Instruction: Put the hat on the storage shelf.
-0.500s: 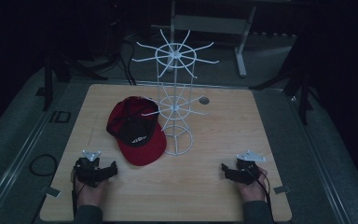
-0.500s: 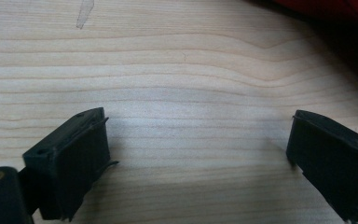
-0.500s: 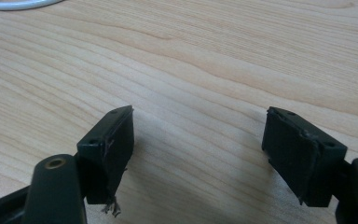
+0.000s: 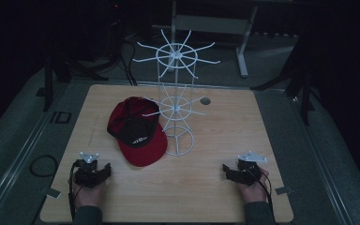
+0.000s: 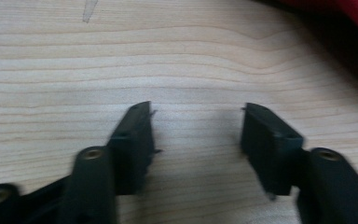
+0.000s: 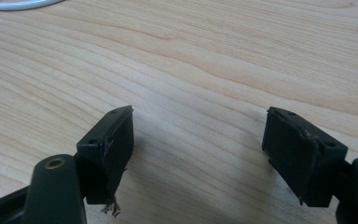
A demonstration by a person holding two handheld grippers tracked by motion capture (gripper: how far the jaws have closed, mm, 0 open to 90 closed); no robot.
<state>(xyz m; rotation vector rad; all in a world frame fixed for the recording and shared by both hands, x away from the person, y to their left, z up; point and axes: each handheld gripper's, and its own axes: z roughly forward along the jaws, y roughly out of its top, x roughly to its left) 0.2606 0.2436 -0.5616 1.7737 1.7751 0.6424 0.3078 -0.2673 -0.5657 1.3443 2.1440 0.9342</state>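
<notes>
High view first: red cap (image 4: 138, 133) lying flat on the table (image 4: 225, 136), left of centre, crown toward the far edge and brim toward the near edge, tucked right up against the base ring of the white wire rack (image 4: 177, 101). Looks to be just touching that ring, though hard to say for sure in this light. Rack standing upright about mid-table, hooks all bare, so probably parked there as the place the cap ends up hanging. Left gripper (image 4: 104, 170) resting near the near-left corner, right gripper (image 4: 226, 169) near the near-right corner, both low on the wood with a hand behind each. Reads like a ready pose, nothing grabbed yet. Left one much nearer the cap, just short of the brim, so likely the one to go in first.

Left gripper view: black jaws spread wide over bare wood grain, nothing between them. Strip of red cap (image 5: 349, 11) up in the top right corner, so already aimed roughly that way. Bit blurry.

Right gripper view: jaws spread wide here too, empty, just table under them. Sliver of the rack's white base ring (image 6: 18, 4) at the top left, well apart from the jaws. Makes sense as the spare hand, kept off to the side to steady the rack or help the cap onto a hook later.
</notes>
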